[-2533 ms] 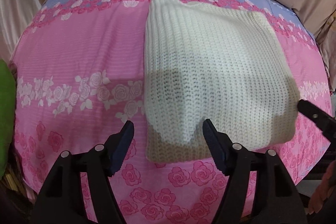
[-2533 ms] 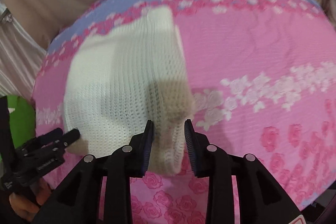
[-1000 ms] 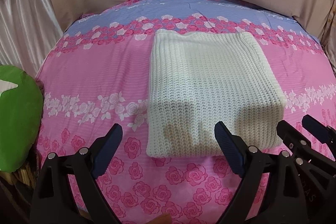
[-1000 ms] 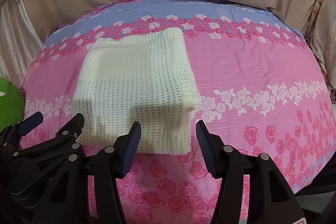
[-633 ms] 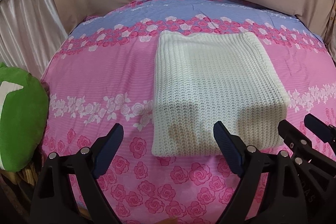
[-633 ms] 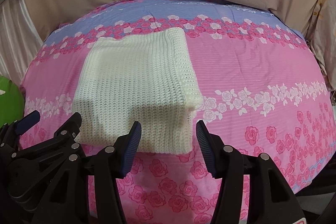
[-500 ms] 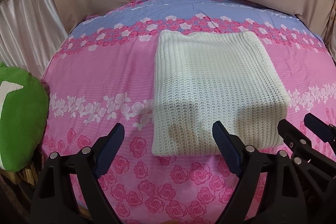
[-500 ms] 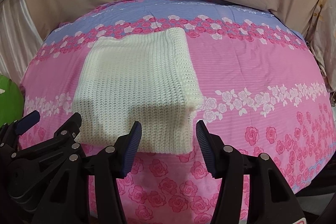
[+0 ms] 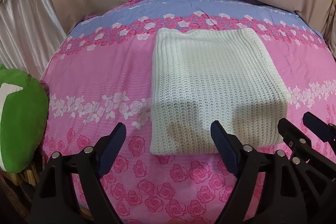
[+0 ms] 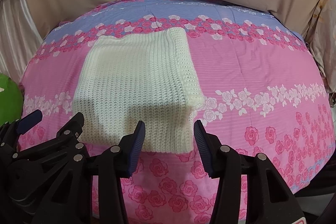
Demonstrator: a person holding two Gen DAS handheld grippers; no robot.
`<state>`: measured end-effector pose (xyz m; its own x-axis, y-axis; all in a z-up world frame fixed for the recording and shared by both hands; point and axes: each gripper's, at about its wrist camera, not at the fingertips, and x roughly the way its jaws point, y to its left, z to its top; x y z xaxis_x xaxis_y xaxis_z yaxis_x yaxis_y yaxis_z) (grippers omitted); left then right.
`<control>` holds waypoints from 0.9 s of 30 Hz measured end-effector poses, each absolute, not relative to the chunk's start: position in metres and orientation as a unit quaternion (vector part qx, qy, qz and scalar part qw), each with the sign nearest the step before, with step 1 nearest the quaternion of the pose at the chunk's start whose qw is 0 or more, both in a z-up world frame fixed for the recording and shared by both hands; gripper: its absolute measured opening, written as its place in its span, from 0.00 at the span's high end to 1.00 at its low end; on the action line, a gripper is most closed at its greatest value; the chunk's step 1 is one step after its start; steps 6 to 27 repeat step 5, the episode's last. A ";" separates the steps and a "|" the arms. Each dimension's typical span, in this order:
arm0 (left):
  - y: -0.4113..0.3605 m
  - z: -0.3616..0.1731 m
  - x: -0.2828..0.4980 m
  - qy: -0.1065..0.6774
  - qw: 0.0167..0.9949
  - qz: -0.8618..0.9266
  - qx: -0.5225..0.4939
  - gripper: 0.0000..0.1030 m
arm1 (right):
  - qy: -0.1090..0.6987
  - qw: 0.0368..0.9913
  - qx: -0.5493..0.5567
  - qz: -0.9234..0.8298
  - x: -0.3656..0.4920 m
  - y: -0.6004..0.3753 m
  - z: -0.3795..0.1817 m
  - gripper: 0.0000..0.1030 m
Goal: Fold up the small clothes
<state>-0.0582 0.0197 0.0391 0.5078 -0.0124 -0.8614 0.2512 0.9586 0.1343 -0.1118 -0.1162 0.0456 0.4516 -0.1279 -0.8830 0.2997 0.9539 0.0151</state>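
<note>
While the folded cream knit [image 9: 212, 85] lies flat near the bed's [image 9: 100, 68] middle, my left gripper [image 9: 168, 148] and right gripper [image 10: 169, 141] hover empty, jaws apart, both just closing slightly.

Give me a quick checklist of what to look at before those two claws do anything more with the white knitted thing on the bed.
1. White knit lies folded flat on the pink sheet: ok.
2. Left claw is letting go; its jaws have just been closing a little, nothing gripped: ok.
3. Right claw open, pads clear of the knit: ok.
4. Right front corner of the knit sticks out unevenly: not ok.
5. Green cushion sits well away from the knit: ok.
6. Layers underneath lined up: cannot tell.
</note>
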 end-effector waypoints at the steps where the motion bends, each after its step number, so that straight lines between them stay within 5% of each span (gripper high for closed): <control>1: 0.018 0.039 -0.059 0.490 0.859 -0.077 0.126 0.27 | 0.511 0.846 0.083 -0.126 -0.112 -0.115 0.045 0.53; 27: 0.017 0.039 -0.059 0.489 0.859 -0.074 0.131 0.27 | 0.513 0.846 0.079 -0.124 -0.111 -0.113 0.043 0.57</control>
